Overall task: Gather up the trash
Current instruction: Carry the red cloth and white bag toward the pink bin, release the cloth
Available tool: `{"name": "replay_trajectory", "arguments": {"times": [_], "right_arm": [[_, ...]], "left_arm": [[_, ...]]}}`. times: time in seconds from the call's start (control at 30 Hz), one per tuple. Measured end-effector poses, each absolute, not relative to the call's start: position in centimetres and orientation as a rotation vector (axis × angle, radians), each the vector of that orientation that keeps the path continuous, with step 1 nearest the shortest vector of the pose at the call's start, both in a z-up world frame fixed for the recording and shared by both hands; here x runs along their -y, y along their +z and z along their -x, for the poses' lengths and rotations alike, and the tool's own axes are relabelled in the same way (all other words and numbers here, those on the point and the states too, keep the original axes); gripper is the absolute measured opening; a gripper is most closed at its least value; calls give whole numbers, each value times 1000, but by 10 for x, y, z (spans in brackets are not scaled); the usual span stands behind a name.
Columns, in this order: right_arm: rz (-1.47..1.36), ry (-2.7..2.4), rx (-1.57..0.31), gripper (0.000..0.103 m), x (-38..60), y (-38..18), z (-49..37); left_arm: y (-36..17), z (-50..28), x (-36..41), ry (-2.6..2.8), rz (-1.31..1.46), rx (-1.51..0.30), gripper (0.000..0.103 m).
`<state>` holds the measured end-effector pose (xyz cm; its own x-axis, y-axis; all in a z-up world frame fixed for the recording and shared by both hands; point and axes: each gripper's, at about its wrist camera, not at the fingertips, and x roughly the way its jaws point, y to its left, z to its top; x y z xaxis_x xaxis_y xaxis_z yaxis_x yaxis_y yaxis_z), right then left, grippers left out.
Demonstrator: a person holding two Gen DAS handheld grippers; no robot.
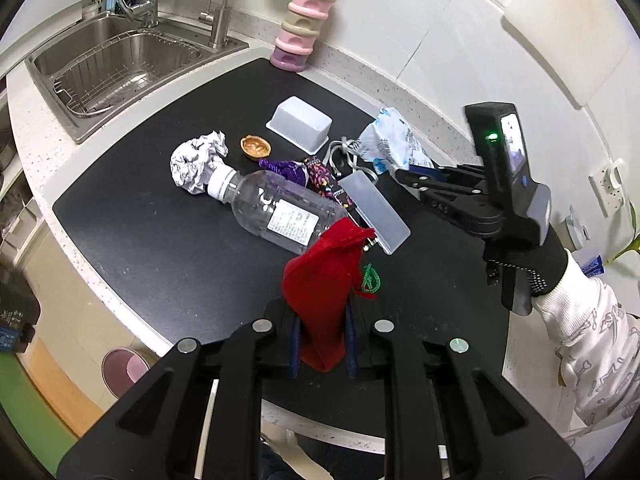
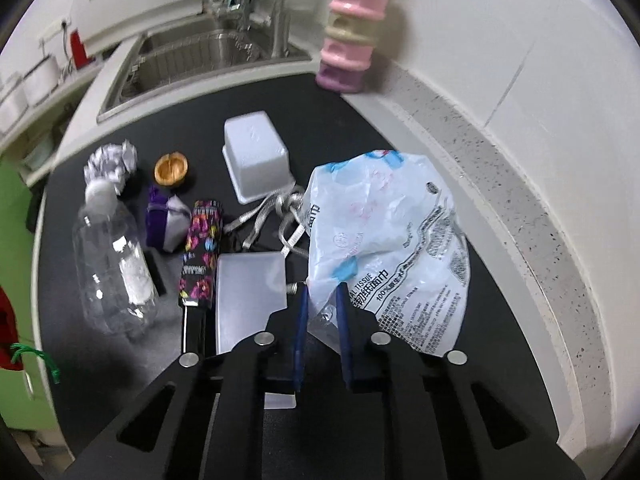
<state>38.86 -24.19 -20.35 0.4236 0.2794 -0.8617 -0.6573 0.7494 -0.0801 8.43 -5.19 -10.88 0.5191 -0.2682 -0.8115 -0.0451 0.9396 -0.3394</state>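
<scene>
My left gripper (image 1: pixel 323 308) is shut on a red cloth pouch (image 1: pixel 324 280) with a green cord, held above the black mat (image 1: pixel 160 240). My right gripper (image 2: pixel 322 292) is shut on a white and blue plastic tissue wrapper (image 2: pixel 384 232), lifted over the mat's right side; it also shows in the left wrist view (image 1: pixel 390 144). On the mat lie a clear empty bottle (image 1: pixel 276 208), a crumpled paper ball (image 1: pixel 196 160), a walnut shell (image 1: pixel 256 147), a purple pouch (image 2: pixel 164 220), a patterned folded umbrella (image 2: pixel 202 248) and grey ribbon (image 2: pixel 276 216).
An upturned white plastic box (image 1: pixel 300 122) and a flat translucent lid (image 1: pixel 376 212) lie on the mat. A steel sink (image 1: pixel 116 64) is at the back left. A pink stacked container (image 1: pixel 304 28) stands by the wall. A pink bin (image 1: pixel 124 368) sits on the floor below the counter edge.
</scene>
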Motion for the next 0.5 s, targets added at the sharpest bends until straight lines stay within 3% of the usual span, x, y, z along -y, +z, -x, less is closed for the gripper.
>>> {"name": "replay_trajectory", "arguments": {"times": [0.5], "right_arm": [[278,683,-850,7,280,-97,-355]], "left_arm": [[-59,-68,41,-103,294,-935,16]]}}
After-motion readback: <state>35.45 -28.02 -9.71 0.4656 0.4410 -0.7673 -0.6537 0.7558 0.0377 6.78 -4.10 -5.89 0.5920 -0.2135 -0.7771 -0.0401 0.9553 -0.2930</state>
